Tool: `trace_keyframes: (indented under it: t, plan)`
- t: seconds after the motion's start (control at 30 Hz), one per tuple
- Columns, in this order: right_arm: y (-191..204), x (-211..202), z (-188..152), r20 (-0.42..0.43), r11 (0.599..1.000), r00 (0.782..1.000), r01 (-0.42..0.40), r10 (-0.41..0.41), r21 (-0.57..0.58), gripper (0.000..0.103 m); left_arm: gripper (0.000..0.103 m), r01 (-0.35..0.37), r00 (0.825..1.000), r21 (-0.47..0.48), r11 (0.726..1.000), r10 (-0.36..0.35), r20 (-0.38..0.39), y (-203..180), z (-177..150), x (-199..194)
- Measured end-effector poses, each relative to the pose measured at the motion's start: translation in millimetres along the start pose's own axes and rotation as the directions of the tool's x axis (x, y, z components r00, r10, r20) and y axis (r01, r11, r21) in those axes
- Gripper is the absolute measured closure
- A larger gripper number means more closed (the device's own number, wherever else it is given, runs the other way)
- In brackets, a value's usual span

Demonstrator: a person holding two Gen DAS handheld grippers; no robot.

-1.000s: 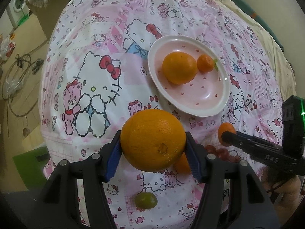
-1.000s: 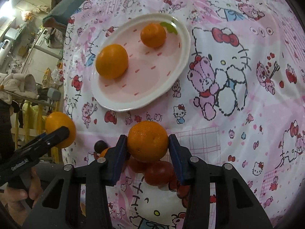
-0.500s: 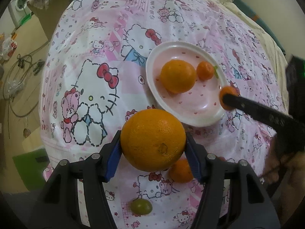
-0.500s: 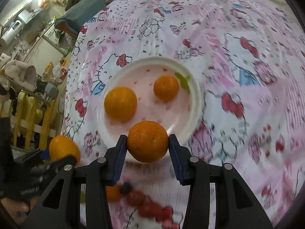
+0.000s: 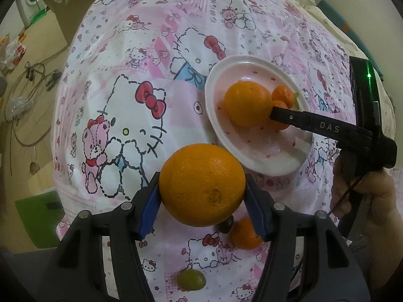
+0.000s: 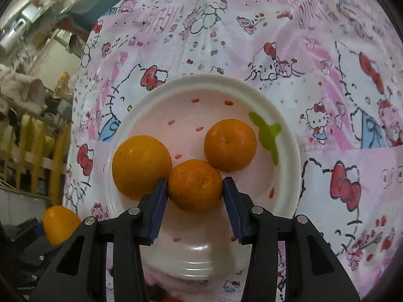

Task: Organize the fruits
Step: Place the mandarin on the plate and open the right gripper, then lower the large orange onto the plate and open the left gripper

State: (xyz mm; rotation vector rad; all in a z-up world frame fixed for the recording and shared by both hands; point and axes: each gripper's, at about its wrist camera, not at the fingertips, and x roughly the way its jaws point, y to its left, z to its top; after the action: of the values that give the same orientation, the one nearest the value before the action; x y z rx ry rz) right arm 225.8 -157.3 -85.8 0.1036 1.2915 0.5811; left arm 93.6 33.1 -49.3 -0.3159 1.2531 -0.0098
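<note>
My left gripper (image 5: 202, 197) is shut on a large orange (image 5: 201, 185), held above the cloth short of the pink plate (image 5: 274, 161). My right gripper (image 6: 195, 193) is shut on a small tangerine (image 6: 195, 185), held inside the plate (image 6: 287, 166) between a bigger orange (image 6: 141, 166) and another tangerine (image 6: 229, 144). In the left wrist view the right gripper's arm (image 5: 320, 125) reaches over the plate, beside the plated orange (image 5: 246, 103). The left gripper's orange (image 6: 60, 224) shows at lower left in the right wrist view.
A loose tangerine (image 5: 245, 234), a dark grape (image 5: 226, 225) and a green grape (image 5: 191, 280) lie on the Hello Kitty cloth (image 5: 141, 95) near its front edge. The floor with cables (image 5: 27, 75) lies left. A green leaf mark (image 6: 267, 136) is on the plate.
My right gripper carried the tangerine from the near cloth up over the plate and down between the two fruits there. My left gripper held its orange nearly still.
</note>
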Motion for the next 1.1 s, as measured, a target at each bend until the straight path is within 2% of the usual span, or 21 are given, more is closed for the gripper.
trace_keyframes:
  t: [0.13,0.2,0.23,0.37,0.53,0.67,0.97,1.1]
  plan:
    - [1,-1,1,0.004,1.0,1.0,-0.007,0.007,0.005,0.053,0.045,0.006,1.0,-0.006,1.0,-0.006,-0.004,-1,0,1]
    - [-2,-2,1,0.004,1.0,1.0,-0.014,0.013,0.024,0.039,0.045,0.007,1.0,-0.007,1.0,-0.007,-0.004,-3,1,1]
    - [-3,-4,1,0.01,0.999,1.0,-0.028,0.027,0.032,0.038,0.045,0.008,1.0,-0.007,1.0,-0.008,-0.004,-4,2,0]
    - [-7,-16,-1,0.028,0.998,0.999,-0.04,0.039,0.054,0.037,0.045,0.015,1.0,0.005,1.0,-0.015,-0.002,-7,14,-3]
    - [-25,-38,-4,0.077,0.984,0.994,-0.089,0.078,0.154,0.037,0.045,-0.004,0.999,0.031,1.0,0.003,0.04,-20,49,-4]
    - [-37,-50,-3,0.098,0.974,0.99,-0.117,0.099,0.197,0.037,0.045,0.008,0.998,0.061,0.998,-0.011,0.055,-36,75,3]
    - [-66,-76,-7,0.162,0.957,0.983,-0.128,0.087,0.26,0.037,0.045,0.034,0.999,0.066,0.997,-0.035,0.02,-66,123,44]
    - [-82,-89,-9,0.218,0.938,0.971,-0.163,0.098,0.307,0.037,0.045,0.004,1.0,0.035,0.999,-0.005,0.008,-73,135,63]
